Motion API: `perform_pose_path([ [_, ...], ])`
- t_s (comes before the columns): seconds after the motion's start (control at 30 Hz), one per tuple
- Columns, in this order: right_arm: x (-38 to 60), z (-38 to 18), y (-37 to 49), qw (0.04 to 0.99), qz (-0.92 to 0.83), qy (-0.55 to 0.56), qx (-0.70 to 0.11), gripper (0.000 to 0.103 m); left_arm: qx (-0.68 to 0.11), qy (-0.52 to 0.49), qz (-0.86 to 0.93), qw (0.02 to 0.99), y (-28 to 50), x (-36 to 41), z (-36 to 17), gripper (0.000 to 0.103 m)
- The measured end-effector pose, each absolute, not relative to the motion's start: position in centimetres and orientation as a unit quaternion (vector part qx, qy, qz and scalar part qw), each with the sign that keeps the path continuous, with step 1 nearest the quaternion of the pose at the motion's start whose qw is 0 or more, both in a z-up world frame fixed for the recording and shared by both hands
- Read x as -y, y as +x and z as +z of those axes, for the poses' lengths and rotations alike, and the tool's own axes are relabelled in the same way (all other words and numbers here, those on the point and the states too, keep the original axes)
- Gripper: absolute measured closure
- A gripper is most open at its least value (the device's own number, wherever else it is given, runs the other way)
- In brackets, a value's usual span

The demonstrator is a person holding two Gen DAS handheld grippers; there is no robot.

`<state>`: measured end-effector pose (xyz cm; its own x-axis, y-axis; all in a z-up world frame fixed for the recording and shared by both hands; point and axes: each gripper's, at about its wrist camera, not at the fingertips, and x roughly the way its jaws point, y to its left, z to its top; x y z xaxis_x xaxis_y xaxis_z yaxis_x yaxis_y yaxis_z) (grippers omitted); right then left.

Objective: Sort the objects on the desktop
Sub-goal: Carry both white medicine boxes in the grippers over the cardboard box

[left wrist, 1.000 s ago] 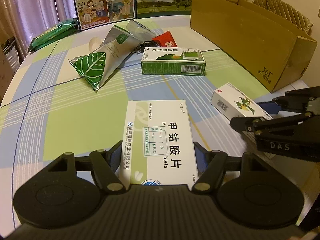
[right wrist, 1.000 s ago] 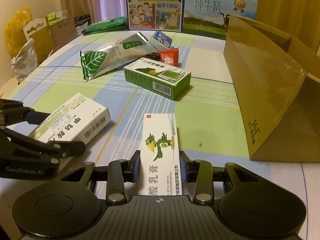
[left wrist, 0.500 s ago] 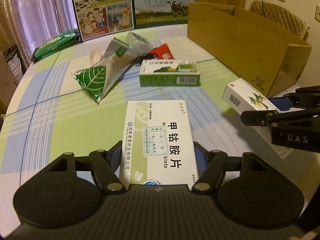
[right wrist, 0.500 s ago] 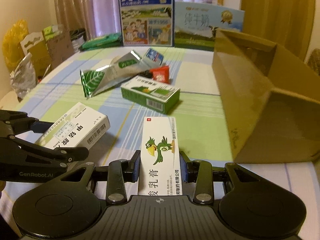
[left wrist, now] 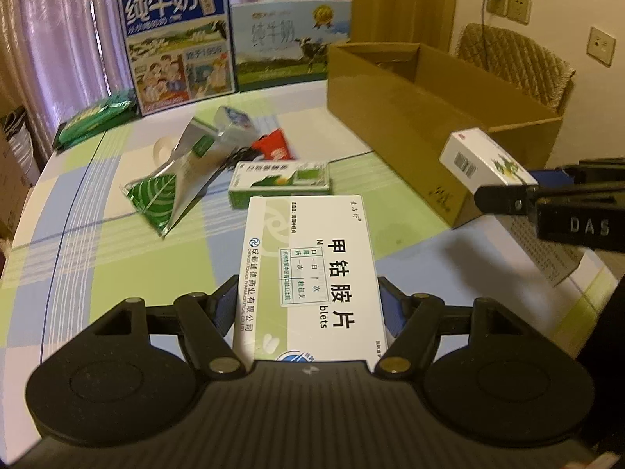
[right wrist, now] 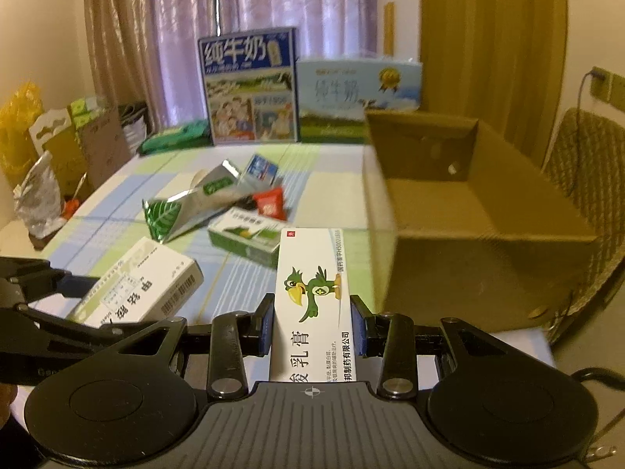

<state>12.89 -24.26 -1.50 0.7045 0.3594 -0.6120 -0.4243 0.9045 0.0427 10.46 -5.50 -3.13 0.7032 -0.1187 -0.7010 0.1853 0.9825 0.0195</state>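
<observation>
Left gripper (left wrist: 308, 305) clamped on white tablet box (left wrist: 310, 273), raised above checked table (left wrist: 97, 234); right gripper (right wrist: 312, 324) clenched on parrot-printed ointment box (right wrist: 312, 297), near open cardboard box (right wrist: 484, 234) at right

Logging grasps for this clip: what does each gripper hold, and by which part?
Left gripper clamps the white tablet box across its long sides, near the rear end. Right gripper clamps the parrot ointment box likewise.

Dim warm light (fisheye-warped, motion-blurred)
</observation>
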Motion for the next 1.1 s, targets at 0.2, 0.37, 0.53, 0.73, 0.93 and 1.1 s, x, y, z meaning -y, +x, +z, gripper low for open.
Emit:
perform_pose_path([
  [0.2,26.8,0.7,13.1,0.932,0.198,-0.043,-0.299,0.068,-0.367,0.052,-0.107,0.923,10.7,8.2,-1.6,0.036],
  [0.37,29.5,2.1,14.4,0.941,0.179,-0.041,-0.285,0.067,-0.350,0.054,-0.133,0.926,12.1,11.2,0.2,0.036],
  [0.53,32.3,3.6,17.1,0.948,0.157,-0.038,-0.273,0.067,-0.334,0.046,-0.159,0.928,14.8,14.5,2.0,0.036],
  [0.73,34.9,4.7,21.9,0.950,0.149,-0.034,-0.274,0.067,-0.318,0.037,-0.179,0.930,18.9,17.9,3.9,0.036],
  [0.93,36.2,4.5,26.5,0.945,0.147,-0.022,-0.291,0.067,-0.314,0.023,-0.188,0.930,23.3,20.5,4.8,0.036],
  [1.1,37.1,3.7,29.4,0.941,0.142,-0.008,-0.309,0.067,-0.325,0.000,-0.197,0.925,26.5,22.0,4.6,0.036],
])
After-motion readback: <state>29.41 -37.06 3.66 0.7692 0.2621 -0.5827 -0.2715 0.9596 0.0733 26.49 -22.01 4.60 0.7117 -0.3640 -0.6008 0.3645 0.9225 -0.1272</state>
